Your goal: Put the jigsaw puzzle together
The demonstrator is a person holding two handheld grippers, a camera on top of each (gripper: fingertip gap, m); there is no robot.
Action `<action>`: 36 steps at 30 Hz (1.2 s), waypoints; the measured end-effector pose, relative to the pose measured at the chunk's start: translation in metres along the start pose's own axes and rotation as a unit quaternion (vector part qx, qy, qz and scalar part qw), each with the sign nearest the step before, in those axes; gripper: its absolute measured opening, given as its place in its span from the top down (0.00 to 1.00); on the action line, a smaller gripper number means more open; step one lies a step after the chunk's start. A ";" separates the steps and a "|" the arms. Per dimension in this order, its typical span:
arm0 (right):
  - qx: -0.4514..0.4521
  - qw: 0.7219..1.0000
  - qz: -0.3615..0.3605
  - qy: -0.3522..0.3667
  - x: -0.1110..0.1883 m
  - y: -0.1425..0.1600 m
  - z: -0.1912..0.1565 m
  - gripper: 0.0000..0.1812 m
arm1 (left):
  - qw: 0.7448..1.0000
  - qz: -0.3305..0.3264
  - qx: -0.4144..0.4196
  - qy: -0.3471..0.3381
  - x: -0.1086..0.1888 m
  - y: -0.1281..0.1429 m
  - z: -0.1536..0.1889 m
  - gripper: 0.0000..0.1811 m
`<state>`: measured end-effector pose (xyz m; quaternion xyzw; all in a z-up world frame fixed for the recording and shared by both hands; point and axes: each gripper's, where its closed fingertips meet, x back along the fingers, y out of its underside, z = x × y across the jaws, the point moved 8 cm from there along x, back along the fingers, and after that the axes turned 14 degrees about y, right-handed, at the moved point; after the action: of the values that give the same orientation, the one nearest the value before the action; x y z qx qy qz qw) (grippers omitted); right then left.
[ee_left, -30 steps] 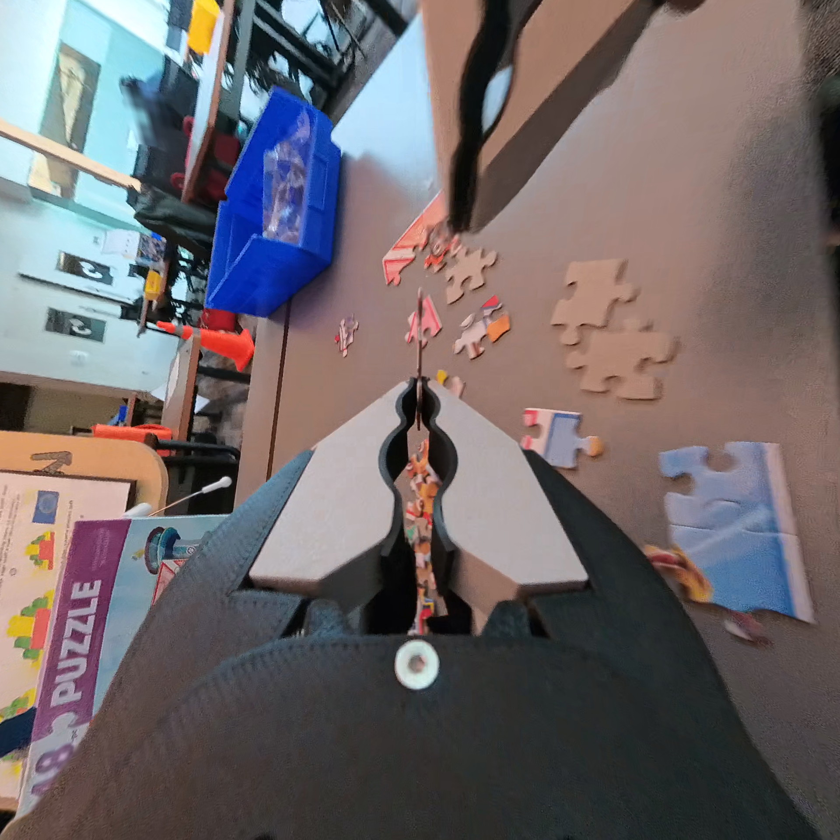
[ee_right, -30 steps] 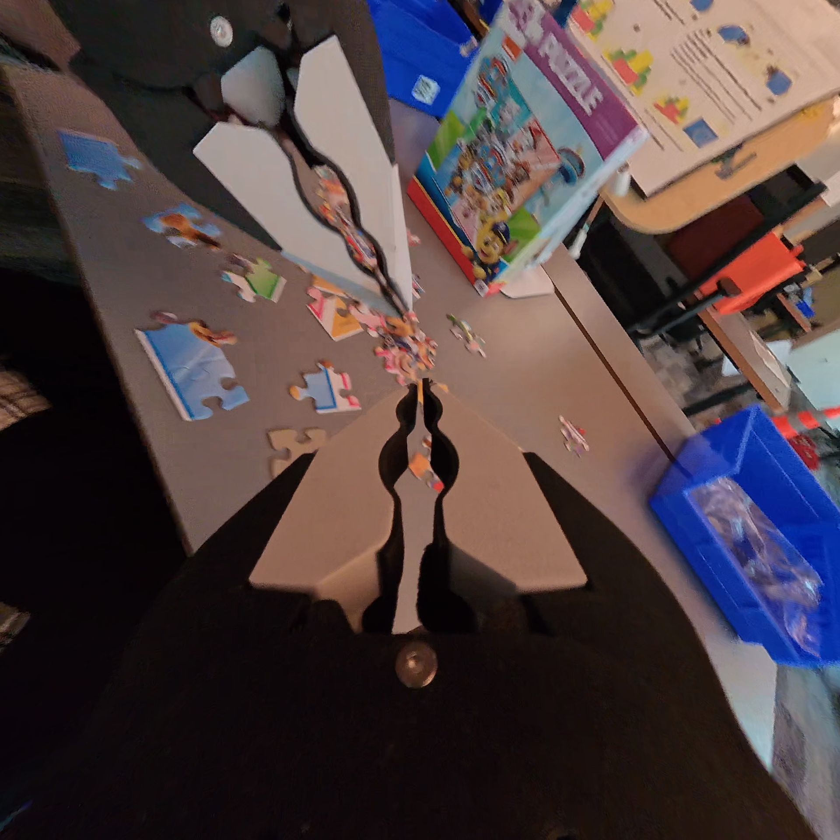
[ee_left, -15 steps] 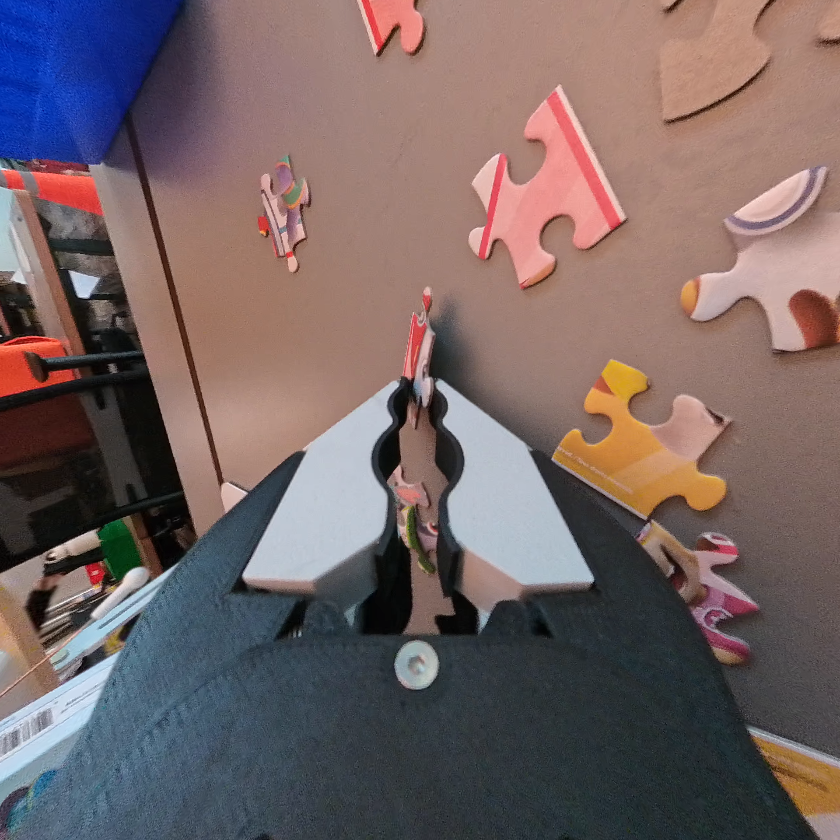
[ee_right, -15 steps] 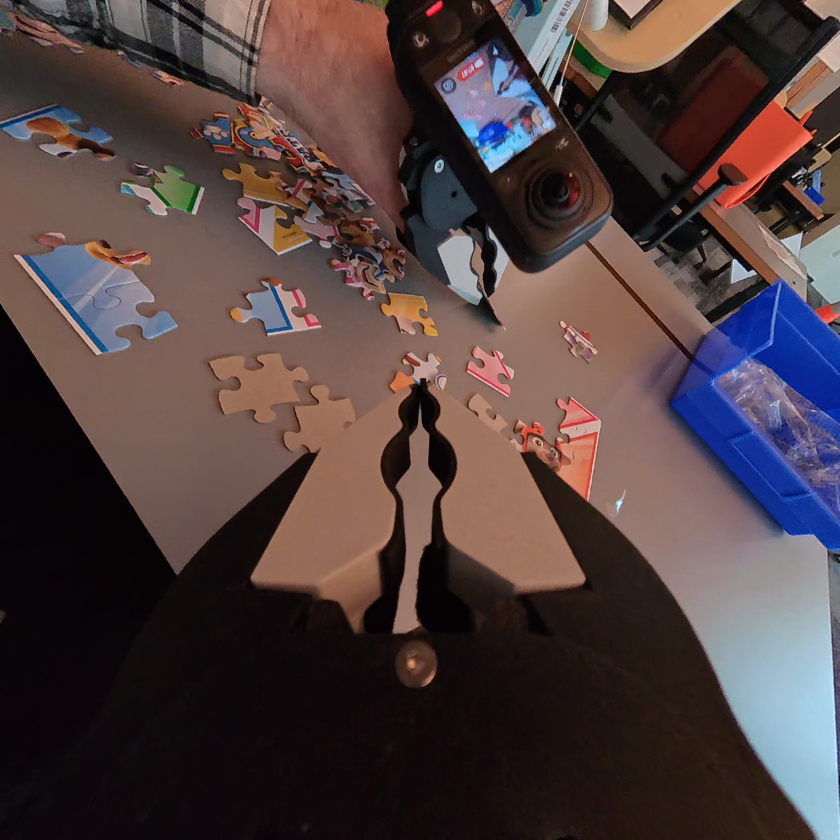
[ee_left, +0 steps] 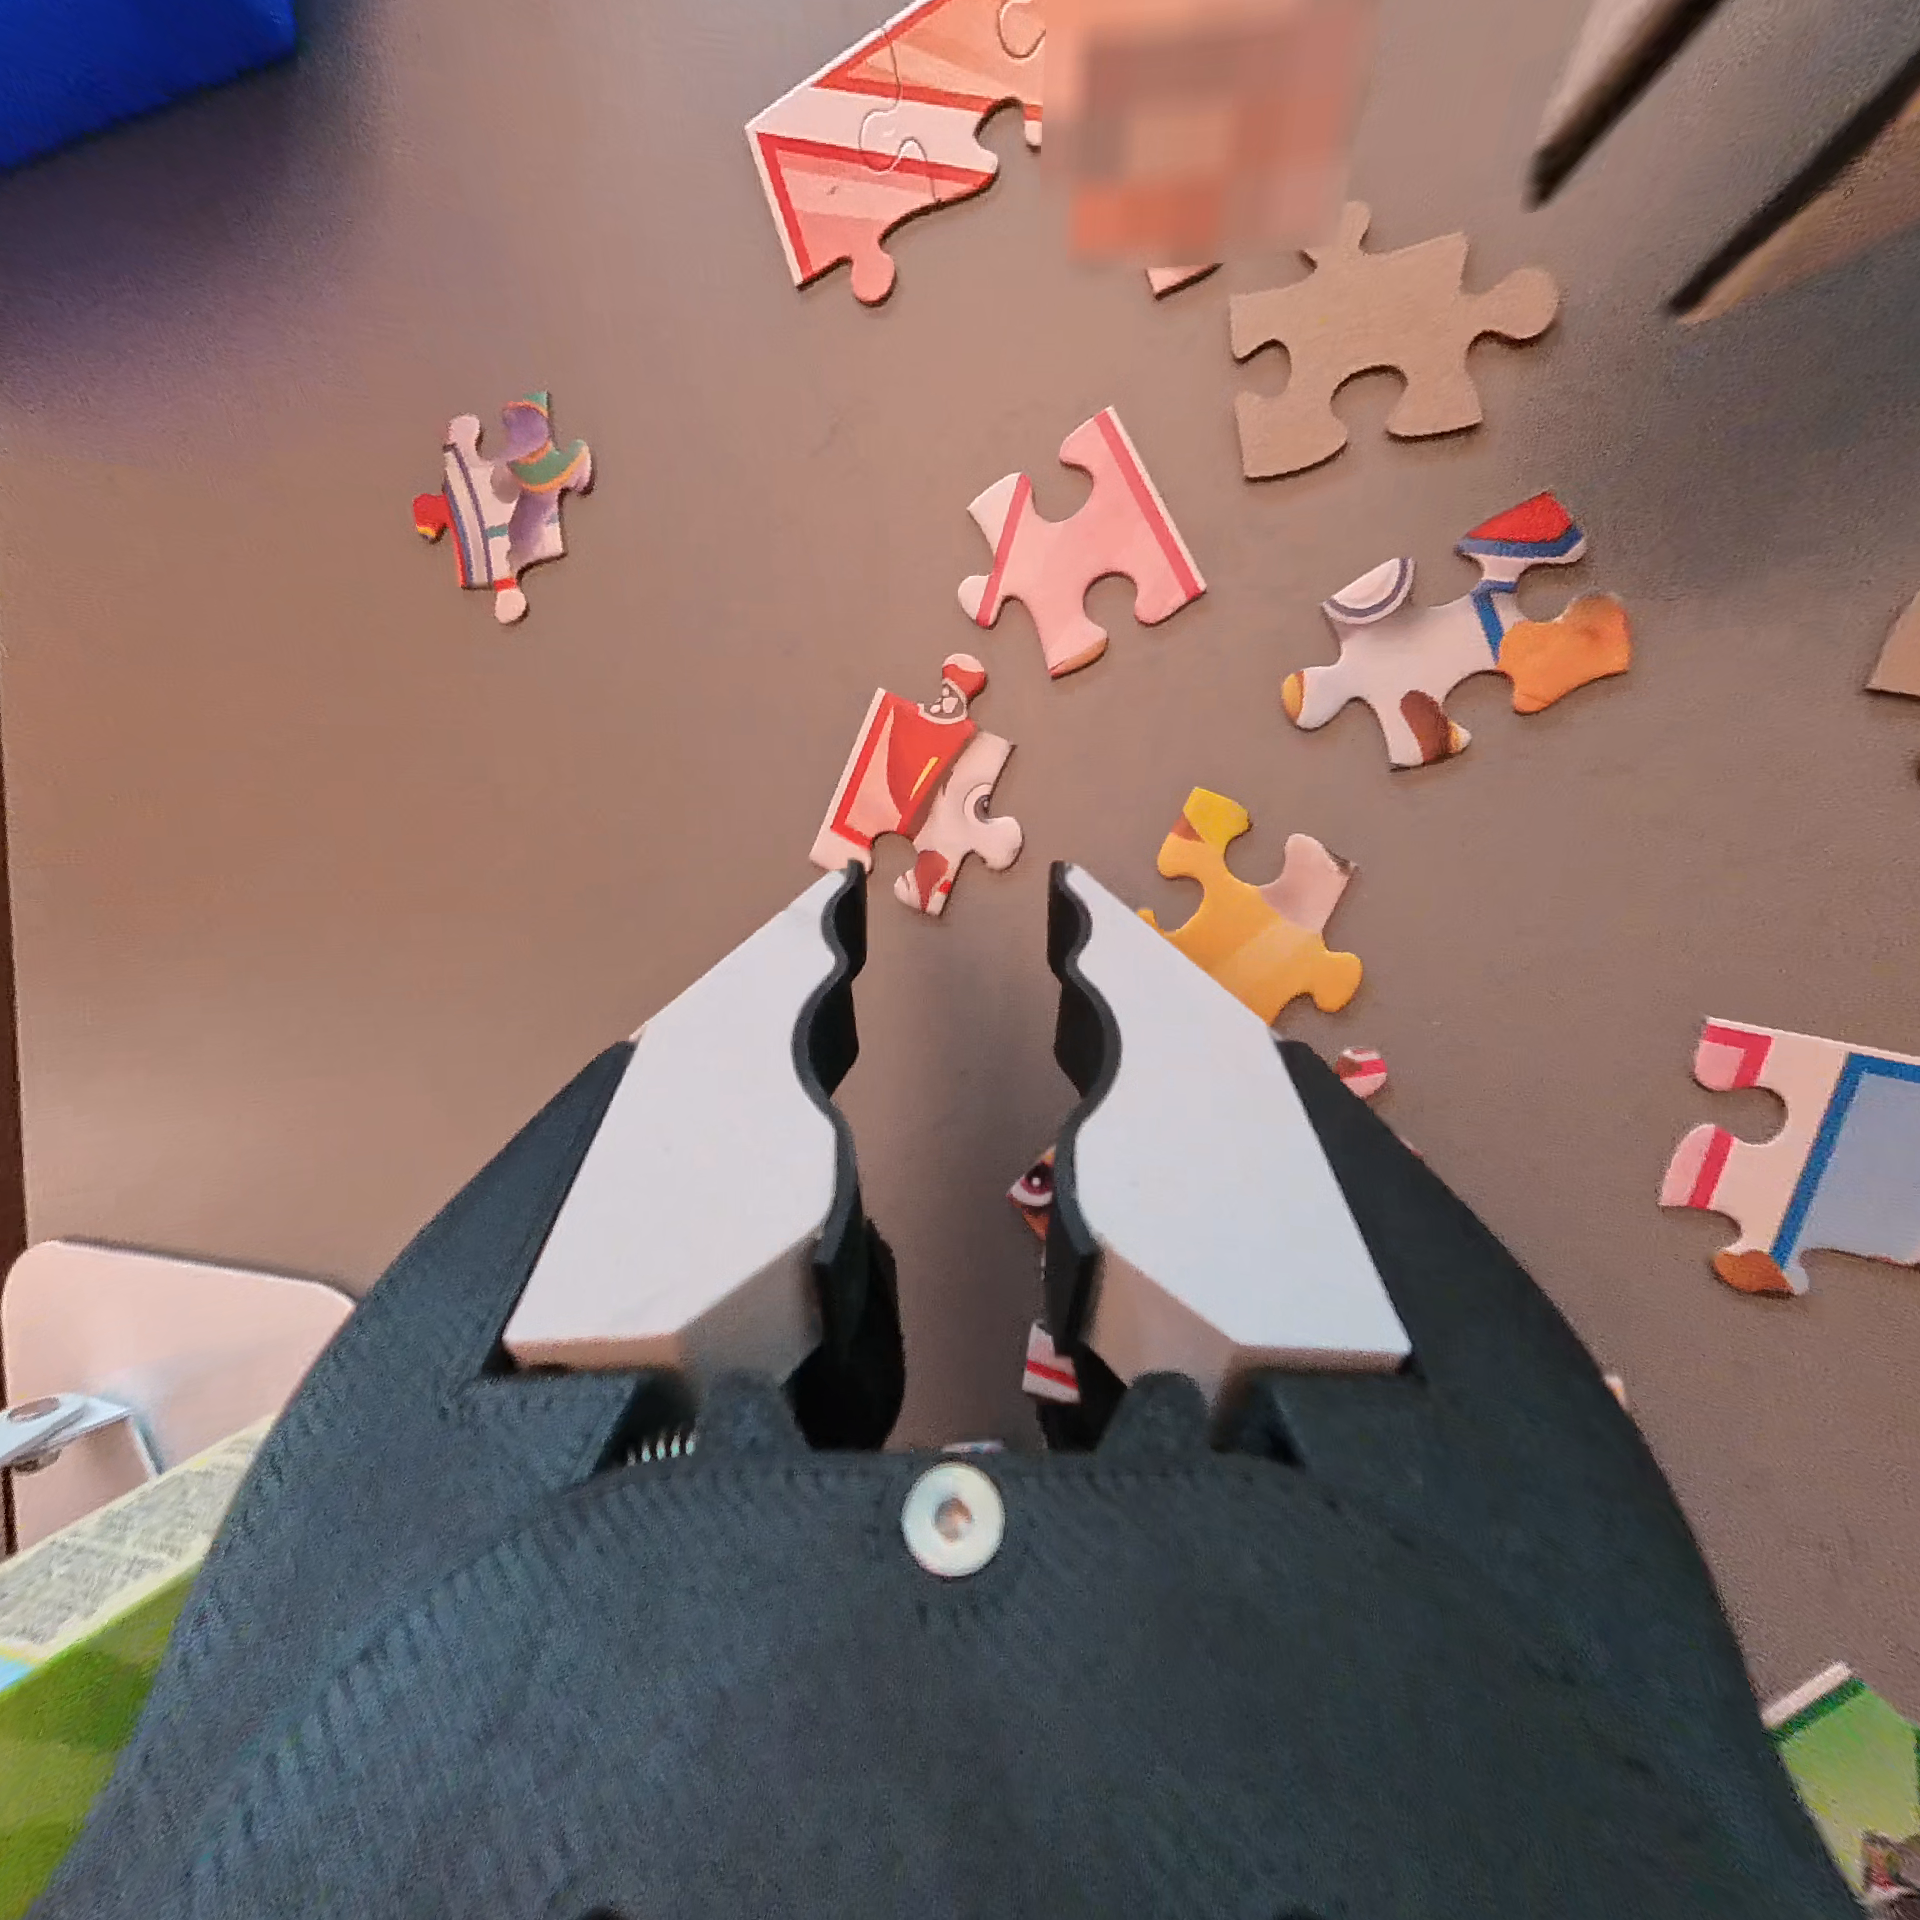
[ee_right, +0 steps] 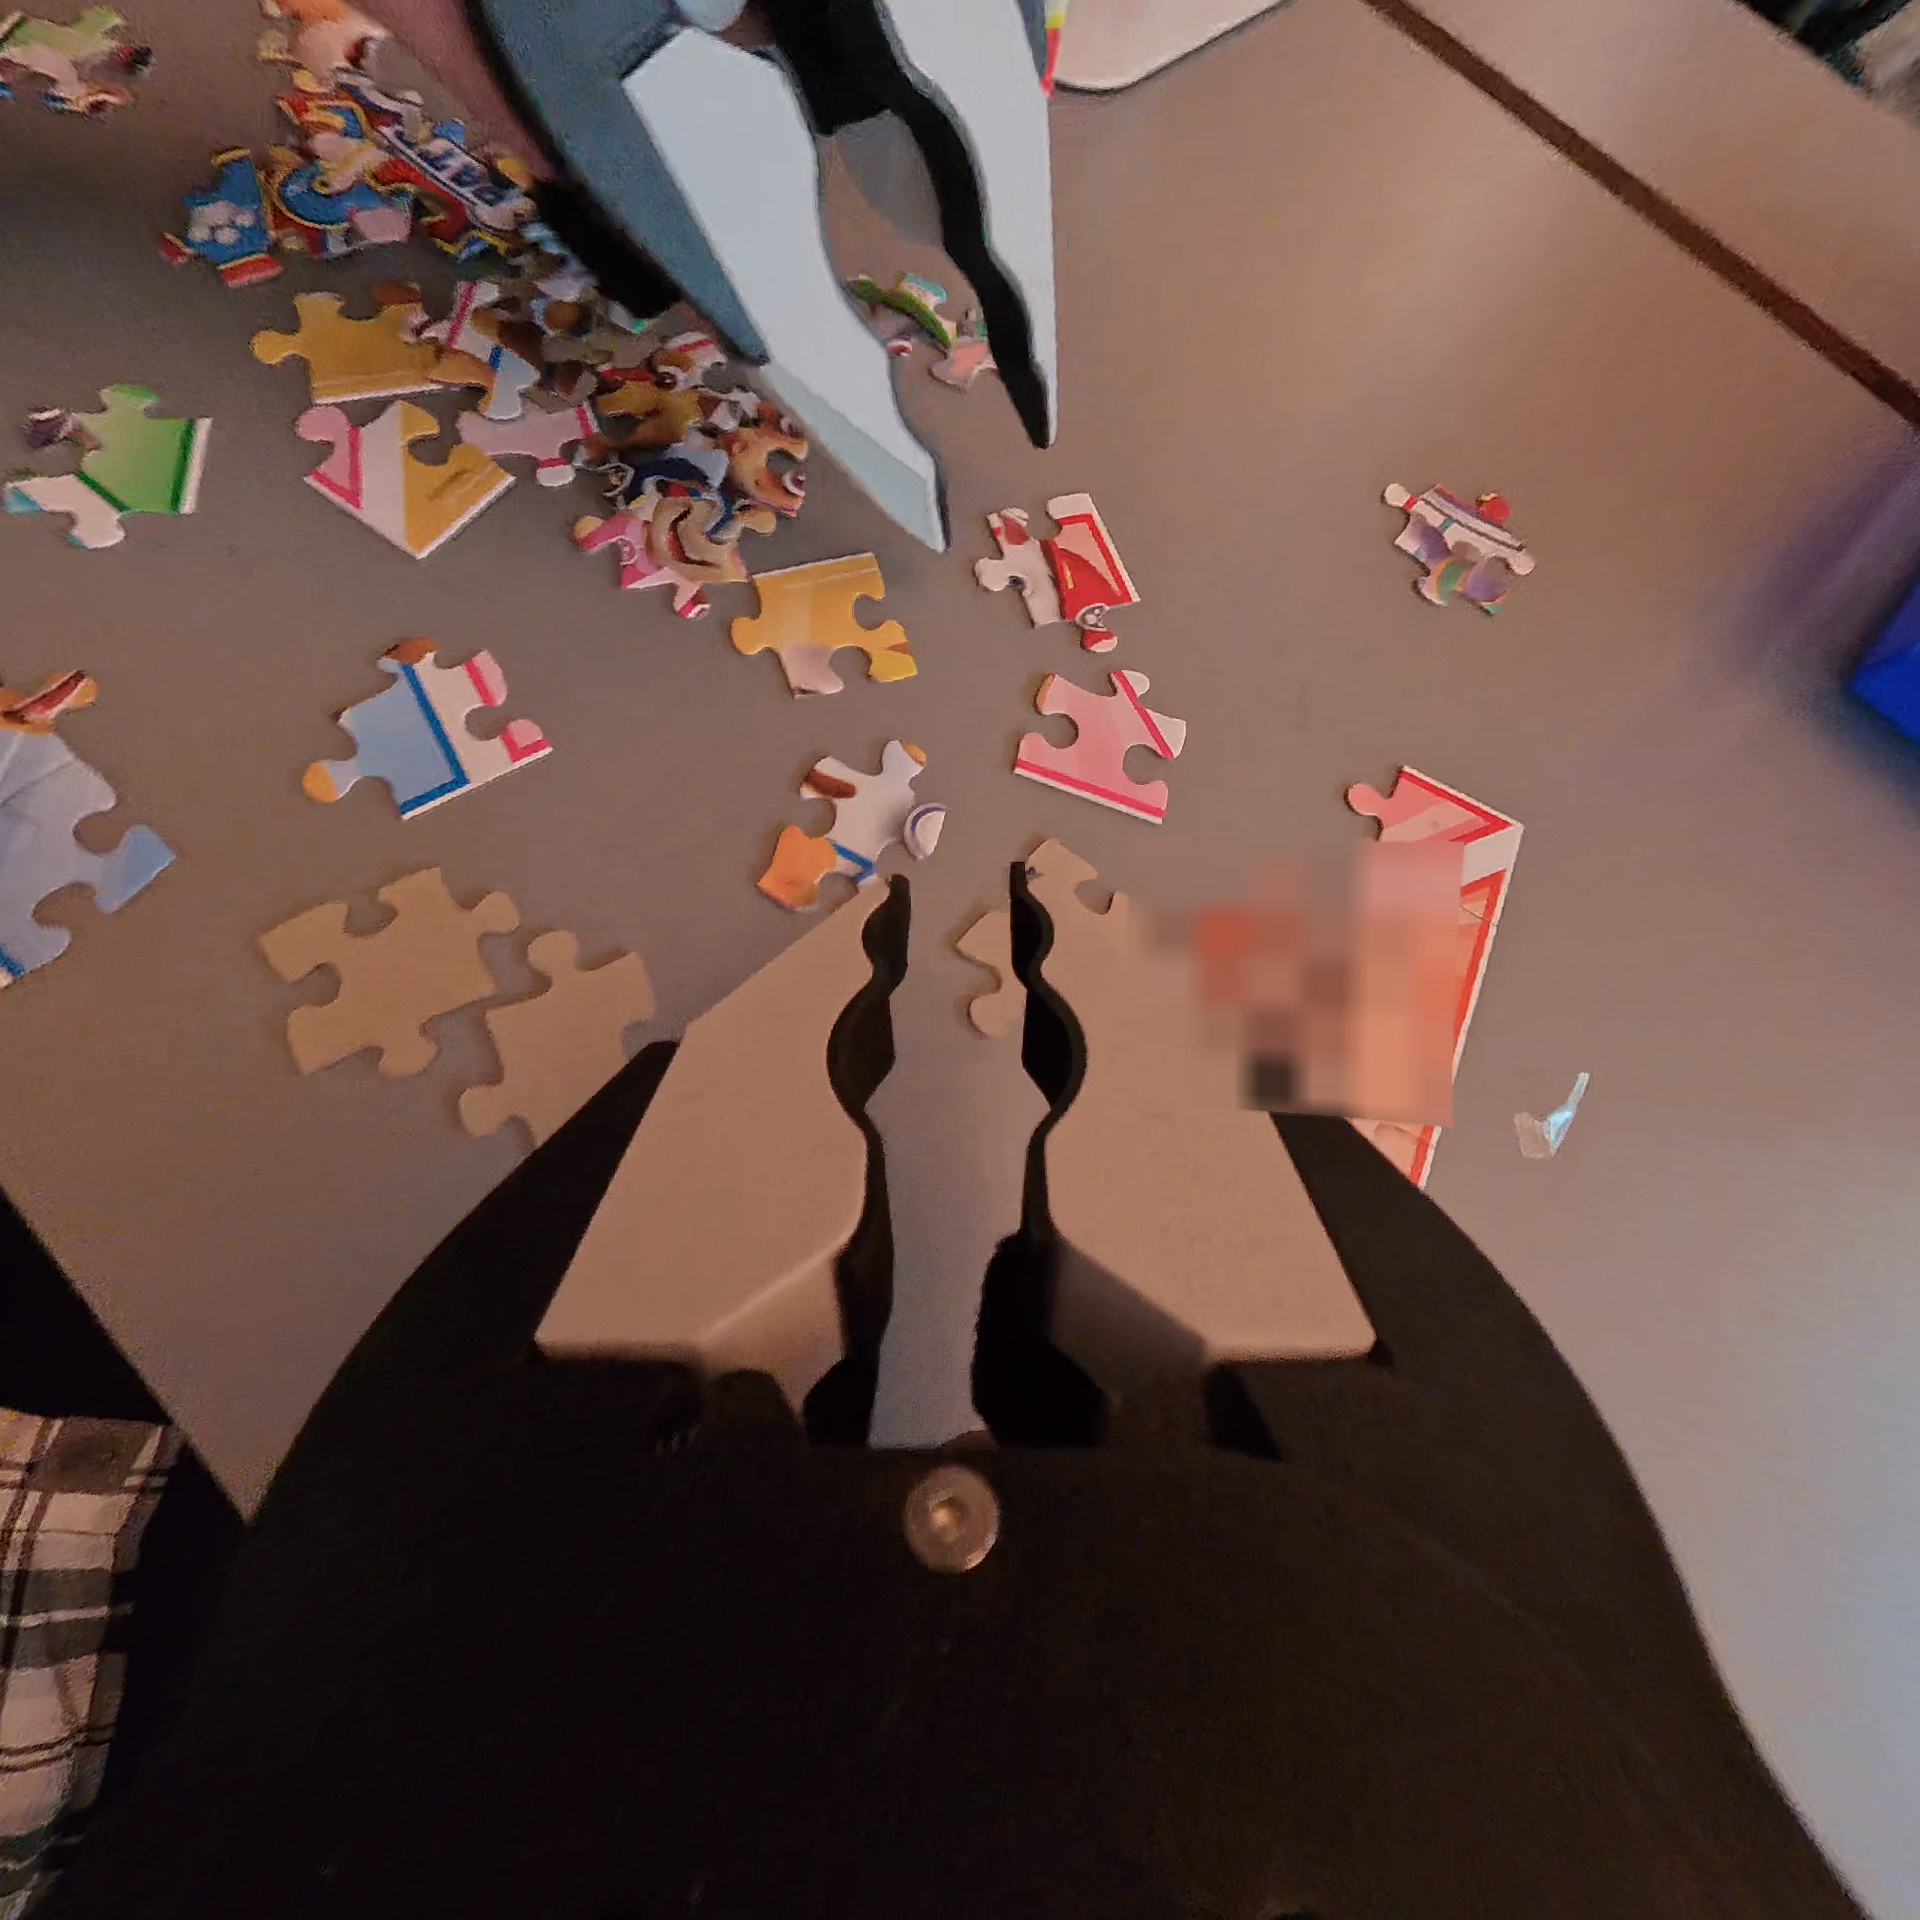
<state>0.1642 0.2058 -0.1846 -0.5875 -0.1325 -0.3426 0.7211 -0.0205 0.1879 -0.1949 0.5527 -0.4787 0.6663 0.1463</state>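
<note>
Landmark: red-and-white piece (ee_left: 914,790), lying flat on the grey table (ee_left: 312,727).
Left gripper (ee_left: 954,878): jaws apart and empty, tips just at the landmark's near edge.
Right gripper (ee_right: 958,883): jaws apart, nothing between them, over a face-down brown piece (ee_right: 997,956), well apart from the landmark.
Pink striped piece (ee_left: 1081,540): just beyond the landmark.
Yellow piece (ee_left: 1257,914): just right of the landmark.
Joined red-striped section (ee_left: 883,135): farther beyond the landmark.
Heap of loose pieces (ee_right: 623,436): left of the landmark in the right wrist view.

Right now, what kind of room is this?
Probably a workroom or lab, though little shows: a plain grey table strewn with puzzle pieces, and a blue bin at its edge.
</note>
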 end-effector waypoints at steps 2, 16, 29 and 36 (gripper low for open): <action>-0.004 1.000 -0.018 -0.005 -0.014 -0.009 0.006 0.90 | 1.000 0.006 -0.010 0.004 -0.005 -0.006 0.001 0.82; 0.111 0.981 -0.121 -0.099 -0.081 -0.024 0.020 0.96 | 0.999 0.006 0.032 0.017 -0.014 0.000 -0.015 0.85; 0.103 0.978 -0.136 -0.118 -0.073 -0.013 0.033 0.97 | 0.996 0.022 -0.027 0.077 -0.031 -0.034 -0.019 0.86; 0.094 0.982 -0.138 -0.091 -0.074 -0.008 0.049 1.00 | 0.992 0.022 -0.005 0.128 -0.041 -0.044 -0.017 0.92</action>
<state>0.1152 0.2765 -0.2089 -0.5216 -0.3087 -0.3703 0.7039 0.0155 0.2376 -0.2086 0.4514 -0.4712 0.7325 0.1941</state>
